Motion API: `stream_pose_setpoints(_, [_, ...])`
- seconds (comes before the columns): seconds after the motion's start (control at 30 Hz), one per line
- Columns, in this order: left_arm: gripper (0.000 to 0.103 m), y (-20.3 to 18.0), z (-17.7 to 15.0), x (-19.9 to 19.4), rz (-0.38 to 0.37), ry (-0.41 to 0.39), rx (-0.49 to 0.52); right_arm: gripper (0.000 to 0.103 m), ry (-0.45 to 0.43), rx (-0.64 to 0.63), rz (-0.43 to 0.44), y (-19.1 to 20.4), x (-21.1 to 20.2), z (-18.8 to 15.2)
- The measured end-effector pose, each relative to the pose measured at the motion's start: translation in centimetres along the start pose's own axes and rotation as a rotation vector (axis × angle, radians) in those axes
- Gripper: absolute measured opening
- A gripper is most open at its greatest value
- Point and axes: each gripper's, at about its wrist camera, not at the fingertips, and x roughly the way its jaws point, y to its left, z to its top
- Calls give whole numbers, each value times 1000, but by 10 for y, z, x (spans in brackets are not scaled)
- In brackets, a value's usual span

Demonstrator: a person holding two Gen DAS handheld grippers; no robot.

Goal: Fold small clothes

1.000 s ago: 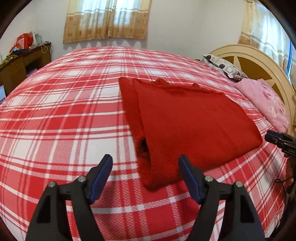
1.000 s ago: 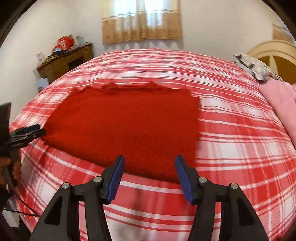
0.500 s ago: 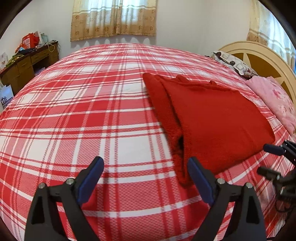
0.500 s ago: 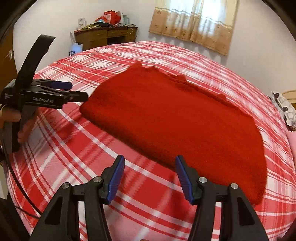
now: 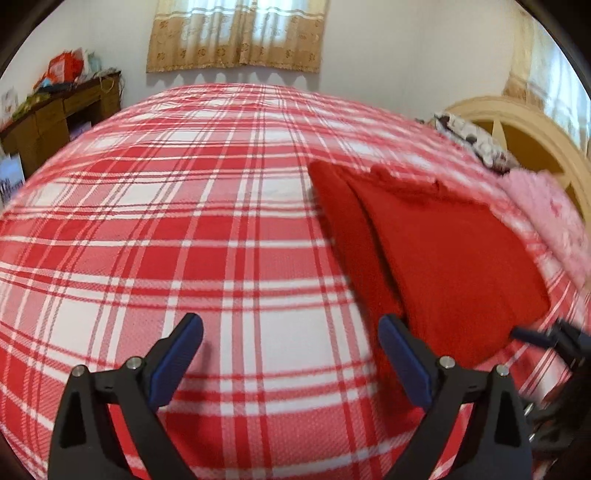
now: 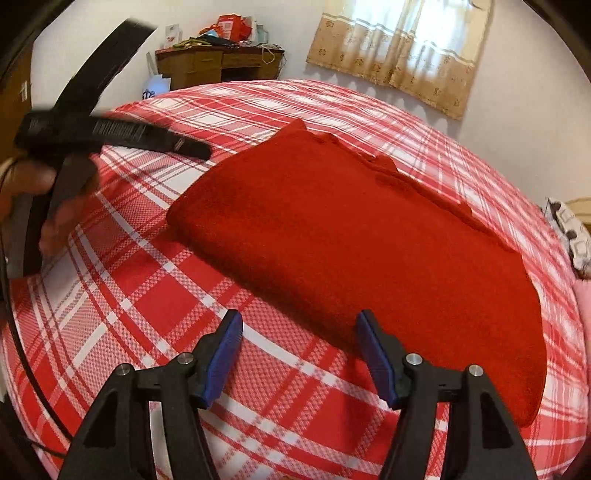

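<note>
A folded red garment lies flat on the red-and-white plaid bed; it also fills the middle of the right wrist view. My left gripper is open and empty, over the bedspread just left of the garment's near corner. My right gripper is open and empty, above the plaid just short of the garment's near edge. The left gripper shows at the left of the right wrist view, beyond the garment's left corner. The right gripper's tips show at the right edge of the left wrist view.
A pink pillow and a patterned pillow lie by the cream headboard. A wooden desk with clutter stands against the wall. Curtained windows are behind the bed.
My left gripper has drifted left off the garment's corner, which now lies to its right. My right gripper has swung round to face the garment's long edge. Both stay open.
</note>
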Motion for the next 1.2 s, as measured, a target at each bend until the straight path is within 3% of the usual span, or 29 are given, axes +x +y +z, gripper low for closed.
stream_pose_setpoints(0.1, [99, 11, 10, 5, -75, -24, -106, 65, -10, -30, -5, 10, 5, 6])
stream_pose_setpoints(0.23, [99, 10, 22, 15, -131, -38, -154, 65, -39, -92, -31, 28, 9, 16])
stream_pose_setpoints(0.47, [99, -11, 49, 37, -190, -34, -133, 65, -82, -161, -107, 50, 21, 27])
stream_pose_setpoints(0.7, [97, -23, 60, 69, -165, 12, -79, 65, -89, -124, -91, 42, 27, 30])
stream_pose_setpoints(0.8, [84, -22, 59, 78, -185, 26, -87, 64, -94, -107, -95, 36, 24, 32])
stream_pose_setpoints(1.0, [69, -18, 62, 83, -214, 39, -108, 51, -105, -126, -90, 38, 23, 34])
stream_pose_setpoints(1.1, [57, -19, 63, 87, -234, 51, -110, 34, -103, -149, -80, 42, 24, 33])
stream_pose_setpoints(1.13, [54, -21, 63, 88, -242, 52, -103, 18, -104, -150, -74, 42, 23, 34])
stream_pose_setpoints(1.17, [45, -22, 63, 88, -250, 55, -99, 10, -103, -149, -69, 41, 23, 34])
stream_pose_setpoints(1.2, [36, -22, 63, 89, -260, 60, -99, 10, -103, -142, -60, 39, 23, 34])
